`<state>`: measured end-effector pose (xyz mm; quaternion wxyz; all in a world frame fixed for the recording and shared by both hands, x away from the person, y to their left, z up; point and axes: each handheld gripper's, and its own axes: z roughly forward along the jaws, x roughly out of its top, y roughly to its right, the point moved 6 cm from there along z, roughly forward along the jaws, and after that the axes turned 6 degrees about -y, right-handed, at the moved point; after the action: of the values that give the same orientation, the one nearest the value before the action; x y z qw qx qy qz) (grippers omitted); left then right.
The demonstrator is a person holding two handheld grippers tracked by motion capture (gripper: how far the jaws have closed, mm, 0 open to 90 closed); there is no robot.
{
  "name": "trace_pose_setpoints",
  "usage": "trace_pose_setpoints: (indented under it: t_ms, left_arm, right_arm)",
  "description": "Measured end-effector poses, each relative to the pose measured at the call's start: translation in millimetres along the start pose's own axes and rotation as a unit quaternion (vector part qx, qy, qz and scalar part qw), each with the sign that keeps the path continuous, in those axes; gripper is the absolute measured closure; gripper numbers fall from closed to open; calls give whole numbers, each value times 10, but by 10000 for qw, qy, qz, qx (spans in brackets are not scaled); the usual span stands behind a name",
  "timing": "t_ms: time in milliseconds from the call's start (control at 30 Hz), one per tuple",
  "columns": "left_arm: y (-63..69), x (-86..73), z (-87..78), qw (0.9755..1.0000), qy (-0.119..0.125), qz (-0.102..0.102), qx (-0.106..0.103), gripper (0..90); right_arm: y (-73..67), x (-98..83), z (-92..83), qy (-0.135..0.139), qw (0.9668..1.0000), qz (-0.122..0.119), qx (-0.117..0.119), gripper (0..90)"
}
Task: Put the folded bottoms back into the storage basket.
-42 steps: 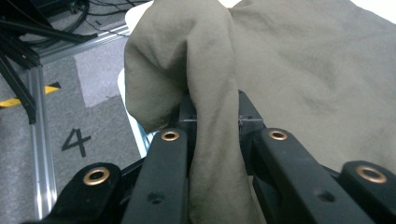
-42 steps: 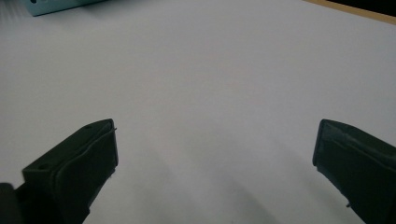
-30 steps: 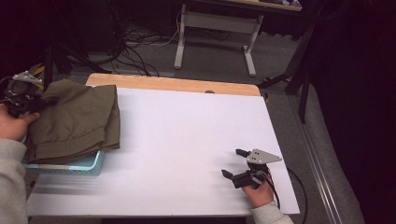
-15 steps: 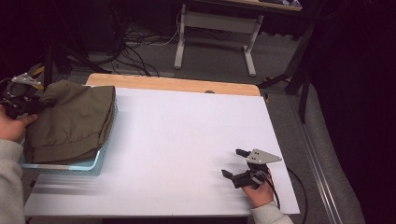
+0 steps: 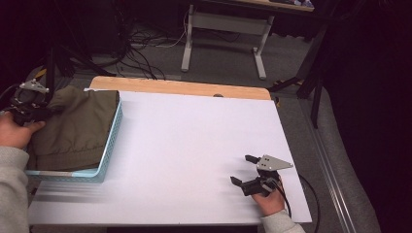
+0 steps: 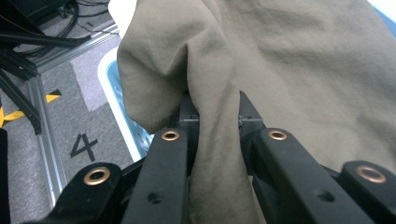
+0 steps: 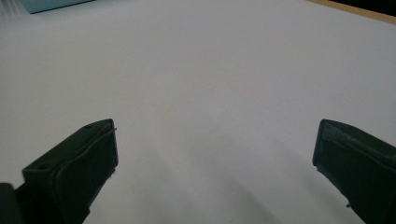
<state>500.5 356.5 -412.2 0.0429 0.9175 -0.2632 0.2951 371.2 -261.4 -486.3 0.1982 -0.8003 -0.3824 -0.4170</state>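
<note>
An olive-green cloth (image 5: 77,126) lies bunched in a light blue basket (image 5: 111,145) at the table's left edge. My left gripper (image 5: 29,104) sits at the cloth's far left side, and in the left gripper view a fold of the cloth (image 6: 210,93) runs down between the jaws, which are shut on it. My left gripper (image 6: 215,116) shows there with the basket (image 6: 123,102) rim behind it. My right gripper (image 5: 244,170) rests low over the white table (image 5: 194,141) near the front right, open and empty. In the right gripper view my right gripper (image 7: 215,154) spreads wide over the bare table (image 7: 210,70).
A wooden strip (image 5: 180,88) edges the table's far side. Beyond it are cables and a white desk frame (image 5: 223,34) on the floor. A metal rail (image 6: 44,135) and grey floor with a painted numeral lie left of the basket. A corner of the basket (image 7: 51,4) shows far off.
The basket and cloth have slid left toward the table's edge, and the cloth has settled lower in the basket. My left gripper stays pinched on the cloth. The right gripper has not moved.
</note>
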Motion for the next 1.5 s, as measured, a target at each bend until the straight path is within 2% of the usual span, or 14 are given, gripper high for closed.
trace_pose_setpoints:
  t_ms: [67, 133, 167, 200, 400, 500, 600, 700, 767, 967, 1133, 1300, 1400, 1500]
  left_arm:
    - [10, -3, 26, 10000, -12, 35, 21, 788]
    - [2, -8, 32, 9999, -20, 7, 157, 783]
    - [-18, -12, 27, 9997, -6, -84, 228, 774]
    - [-27, -19, 19, 9997, 33, -165, 195, 767]
    - [-82, -29, -52, 9981, 181, -322, 498, 708]
    - [-119, 9, -146, 9950, 443, -567, 698, 637]
    - [-118, 75, -284, 9902, 835, -845, 734, 560]
    - [-26, 158, -360, 9883, 983, -815, 836, 502]
    - [70, 209, -359, 9892, 1049, -779, 669, 494]
    - [363, 311, -195, 9963, 708, -407, 258, 471]
    - [535, 359, -13, 9991, 374, -219, 33, 481]
    - [649, 333, 229, 9997, -47, -135, -201, 534]
    - [702, 297, 361, 9989, -380, -69, -272, 541]
    - [746, 274, 447, 9978, -588, -5, -314, 546]
  right_arm:
    - [0, 0, 0, 3, 10000, -2, 1, 3]
    - [0, 0, -1, 2, 10000, -1, 1, 3]
    - [0, 0, -1, 1, 10000, -1, 3, 3]
    - [0, 0, 0, 4, 10000, -3, 4, 3]
    - [0, 0, 0, 0, 10000, -4, -5, 3]
    - [0, 0, 1, -1, 10000, -4, -8, 3]
    - [2, 0, 1, -3, 10000, 1, -11, 3]
    - [2, 0, 1, -3, 10000, 1, -10, 3]
    - [1, 0, 1, -1, 10000, 2, -5, 3]
    - [0, 1, 0, 3, 10000, 16, -3, 3]
    - [0, 1, 0, 6, 10000, 14, -2, 4]
    - [0, 1, -1, 4, 10000, -1, -1, 3]
    - [1, 1, -2, 3, 10000, 2, 3, 4]
    - [0, 1, 0, 4, 10000, -3, 3, 3]
